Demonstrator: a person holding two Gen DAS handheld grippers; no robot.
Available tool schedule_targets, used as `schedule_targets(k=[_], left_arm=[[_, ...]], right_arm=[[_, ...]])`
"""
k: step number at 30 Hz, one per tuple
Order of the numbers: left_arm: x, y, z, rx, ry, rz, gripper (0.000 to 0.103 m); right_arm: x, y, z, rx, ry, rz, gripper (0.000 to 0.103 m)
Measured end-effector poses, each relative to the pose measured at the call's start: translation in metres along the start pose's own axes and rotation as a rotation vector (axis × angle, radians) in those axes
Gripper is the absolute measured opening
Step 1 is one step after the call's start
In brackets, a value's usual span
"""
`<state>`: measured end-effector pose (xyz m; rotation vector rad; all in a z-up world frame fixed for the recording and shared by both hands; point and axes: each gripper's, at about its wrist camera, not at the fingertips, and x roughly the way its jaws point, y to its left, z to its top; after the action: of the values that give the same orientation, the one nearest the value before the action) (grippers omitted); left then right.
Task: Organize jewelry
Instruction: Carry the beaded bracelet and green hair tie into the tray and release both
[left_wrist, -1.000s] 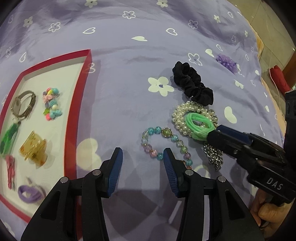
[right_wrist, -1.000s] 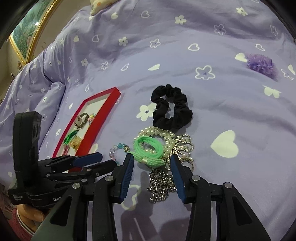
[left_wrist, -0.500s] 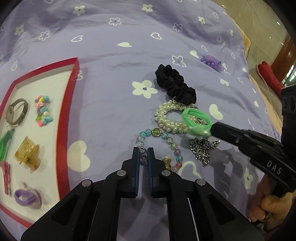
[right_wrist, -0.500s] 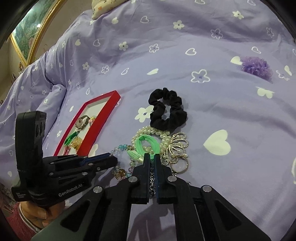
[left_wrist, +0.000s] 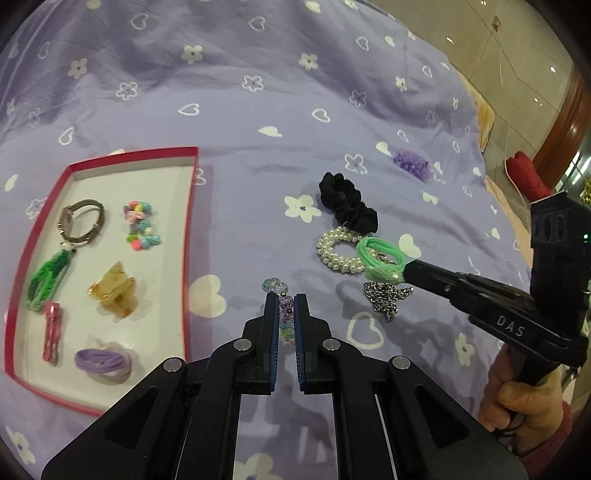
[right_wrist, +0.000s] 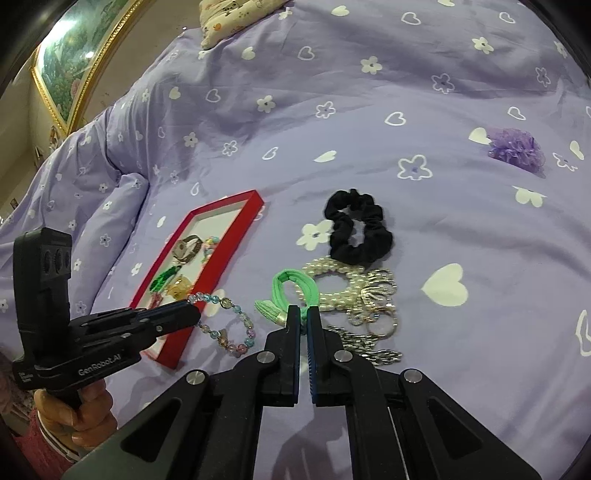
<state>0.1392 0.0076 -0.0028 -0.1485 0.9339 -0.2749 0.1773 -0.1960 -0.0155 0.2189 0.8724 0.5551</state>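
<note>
Left hand-held gripper (left_wrist: 284, 315) pinching half-hidden beaded bracelet (right_wrist: 225, 325), right hand-held gripper (right_wrist: 303, 325) clamping green hair tie (right_wrist: 293, 288).

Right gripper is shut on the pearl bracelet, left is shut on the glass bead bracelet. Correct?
Not quite. The right gripper is shut on the green hair tie, not the pearl bracelet, as the right wrist view shows. The left gripper is shut on the glass bead bracelet.

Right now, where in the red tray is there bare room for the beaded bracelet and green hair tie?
Red-rimmed white tray: bare floor in the top strip above the metal watch, and along the right wall beside the amber claw clip. The left side and bottom, around the purple hair tie, are crowded.
</note>
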Motion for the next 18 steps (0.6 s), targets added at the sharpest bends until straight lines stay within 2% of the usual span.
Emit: schedule_targets(k=[18], left_arm=[[-0.061, 0.048, -0.009, -0.103, -0.104, 0.031, 0.006]], right_arm=[[0.014, 0.062, 0.002, -0.097, 0.026, 0.074, 0.003]])
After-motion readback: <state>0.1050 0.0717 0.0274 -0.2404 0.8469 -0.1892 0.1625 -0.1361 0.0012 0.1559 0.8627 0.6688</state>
